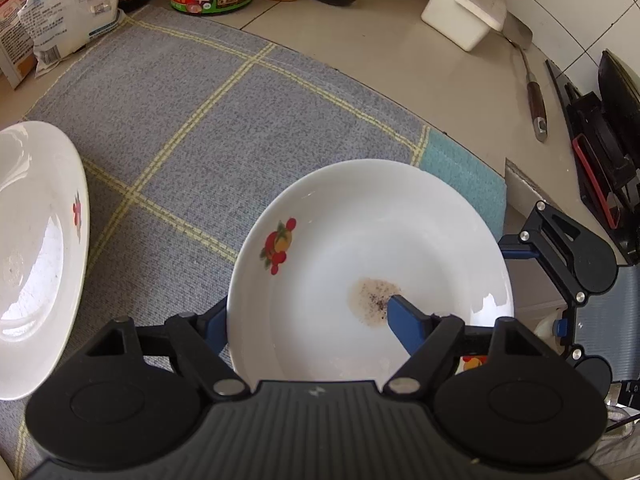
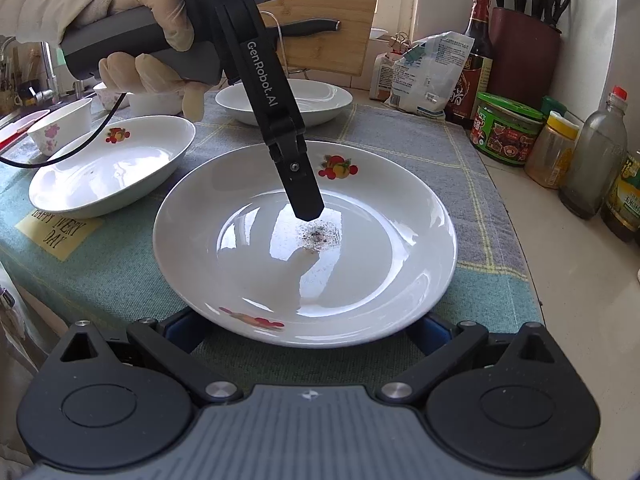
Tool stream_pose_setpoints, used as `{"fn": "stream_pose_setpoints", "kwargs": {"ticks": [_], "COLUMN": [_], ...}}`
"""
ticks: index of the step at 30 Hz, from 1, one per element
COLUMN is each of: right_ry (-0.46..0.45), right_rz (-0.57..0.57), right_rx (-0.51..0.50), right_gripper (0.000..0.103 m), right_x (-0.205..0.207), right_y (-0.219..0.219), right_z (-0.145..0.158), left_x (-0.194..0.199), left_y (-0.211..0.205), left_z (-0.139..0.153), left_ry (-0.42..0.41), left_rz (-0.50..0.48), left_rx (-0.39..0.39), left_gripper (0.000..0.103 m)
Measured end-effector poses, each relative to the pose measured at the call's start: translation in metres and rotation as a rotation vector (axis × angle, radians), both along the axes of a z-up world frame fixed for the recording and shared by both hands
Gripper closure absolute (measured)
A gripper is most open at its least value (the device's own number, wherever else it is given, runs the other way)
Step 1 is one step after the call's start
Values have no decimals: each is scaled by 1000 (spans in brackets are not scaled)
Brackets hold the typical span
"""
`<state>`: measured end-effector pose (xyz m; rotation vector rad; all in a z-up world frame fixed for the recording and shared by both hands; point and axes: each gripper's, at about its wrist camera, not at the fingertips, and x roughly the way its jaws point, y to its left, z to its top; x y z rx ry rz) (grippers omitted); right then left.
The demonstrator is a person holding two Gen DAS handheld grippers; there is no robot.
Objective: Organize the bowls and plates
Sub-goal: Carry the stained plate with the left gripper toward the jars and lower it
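A white plate (image 1: pixel 372 240) (image 2: pixel 304 264) with fruit decals and a brown speckled stain lies on the checked cloth (image 1: pixel 192 120). My left gripper (image 1: pixel 306 308) is shut across its wall. One finger (image 1: pixel 214 320) sits outside, partly under the rim. The other finger (image 2: pixel 300 184) touches the well beside the stain. My right gripper (image 2: pixel 306 330) stands open at the plate's near edge, with both blue pads tucked under the rim; one of its fingers (image 1: pixel 518 252) shows by the plate's right side. A second decorated plate (image 1: pixel 36 248) (image 2: pixel 112 164) lies beside it, and a third plate (image 2: pixel 284 100) lies behind.
Small flowered bowls (image 2: pixel 60 124) stand at the far left by the sink. Sauce jars (image 2: pixel 504 132), bottles (image 2: pixel 592 156) and a bag (image 2: pixel 424 76) line the wall side. A white box (image 1: pixel 460 8) and a spatula (image 1: pixel 534 92) lie on the counter. A gloved hand (image 2: pixel 140 68) holds the left gripper.
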<state>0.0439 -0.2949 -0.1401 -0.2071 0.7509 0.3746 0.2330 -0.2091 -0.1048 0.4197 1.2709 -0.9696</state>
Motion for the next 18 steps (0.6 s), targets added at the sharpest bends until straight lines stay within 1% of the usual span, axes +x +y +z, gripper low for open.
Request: {"fn": "stream_pose_setpoints", "kwargs": {"ticks": [8,18], "right_ry": [25,10], "right_rz": [3,6], "right_rx": [1,-6], "right_gripper": [0,0], "right_x": [4,11], "right_y": [0,-3], "right_z": [2,13], "left_x": [1,7], "left_y": [1,-2], "left_z": [2,17], "left_ry": [-3,-40], "left_rz": [7,15], "left_rx": [4,-21], "left_gripper": [28,28]}}
